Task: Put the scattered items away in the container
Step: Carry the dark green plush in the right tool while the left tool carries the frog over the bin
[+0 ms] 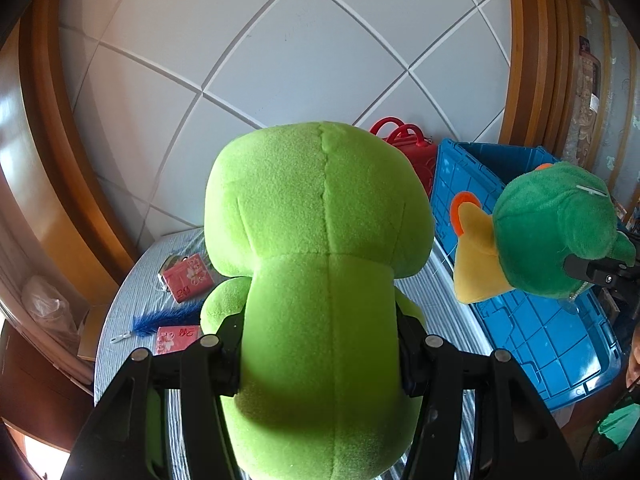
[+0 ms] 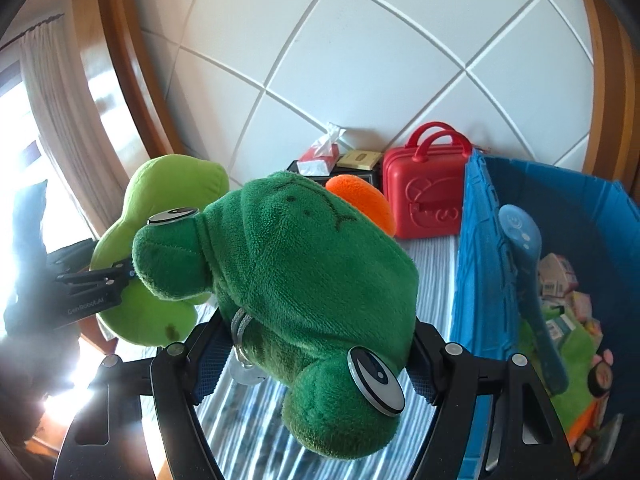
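Blue plastic crate on the right side of the striped counter is the biggest thing here, already part full with small boxes and a blue spoon. Next down in size, the lime-green plush is up in the air, squeezed around its middle by the left gripper, jaws fairly wide because the body is fat. The dark green frog plush with the orange bits is clamped in the right gripper the same way, hanging just left of the crate wall.

My take on doing this bit right: carry the frog over the near rim first since it's closest, get it fully above the opening before letting go, then bring the lime one in after so the two toys don't bump.

Smaller stuff left on the far-left counter: two pink tissue packs and a blue feathery thing. A red toy case sits behind the crate.
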`<state>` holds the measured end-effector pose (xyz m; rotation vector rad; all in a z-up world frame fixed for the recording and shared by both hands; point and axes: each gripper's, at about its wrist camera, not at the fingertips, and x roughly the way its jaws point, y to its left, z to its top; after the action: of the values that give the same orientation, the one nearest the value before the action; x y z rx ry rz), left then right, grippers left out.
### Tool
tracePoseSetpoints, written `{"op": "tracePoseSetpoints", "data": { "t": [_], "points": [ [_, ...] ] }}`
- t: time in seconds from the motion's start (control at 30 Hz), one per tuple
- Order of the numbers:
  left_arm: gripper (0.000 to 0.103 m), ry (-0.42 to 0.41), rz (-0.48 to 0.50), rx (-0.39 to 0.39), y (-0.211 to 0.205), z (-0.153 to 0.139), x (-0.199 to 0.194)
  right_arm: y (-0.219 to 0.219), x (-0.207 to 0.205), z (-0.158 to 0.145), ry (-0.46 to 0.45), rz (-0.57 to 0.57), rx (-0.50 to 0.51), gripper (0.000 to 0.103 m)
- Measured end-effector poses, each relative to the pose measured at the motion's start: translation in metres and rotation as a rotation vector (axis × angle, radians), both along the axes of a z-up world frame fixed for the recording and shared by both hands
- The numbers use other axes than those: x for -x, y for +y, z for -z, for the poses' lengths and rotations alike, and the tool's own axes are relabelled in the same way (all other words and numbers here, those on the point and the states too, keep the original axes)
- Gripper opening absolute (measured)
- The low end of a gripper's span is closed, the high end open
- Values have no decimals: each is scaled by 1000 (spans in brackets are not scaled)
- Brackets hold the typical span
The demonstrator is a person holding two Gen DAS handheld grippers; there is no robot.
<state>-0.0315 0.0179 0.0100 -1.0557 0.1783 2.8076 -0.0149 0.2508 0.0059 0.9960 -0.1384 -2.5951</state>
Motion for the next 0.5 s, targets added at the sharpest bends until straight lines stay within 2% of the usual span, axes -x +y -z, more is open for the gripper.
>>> {"op": "tracePoseSetpoints", "data": {
  "t": [0.5],
  "points": [
    [54,68,102,2,85,-37,12,74,-16,-38,73,55,22,75]
  ]
}}
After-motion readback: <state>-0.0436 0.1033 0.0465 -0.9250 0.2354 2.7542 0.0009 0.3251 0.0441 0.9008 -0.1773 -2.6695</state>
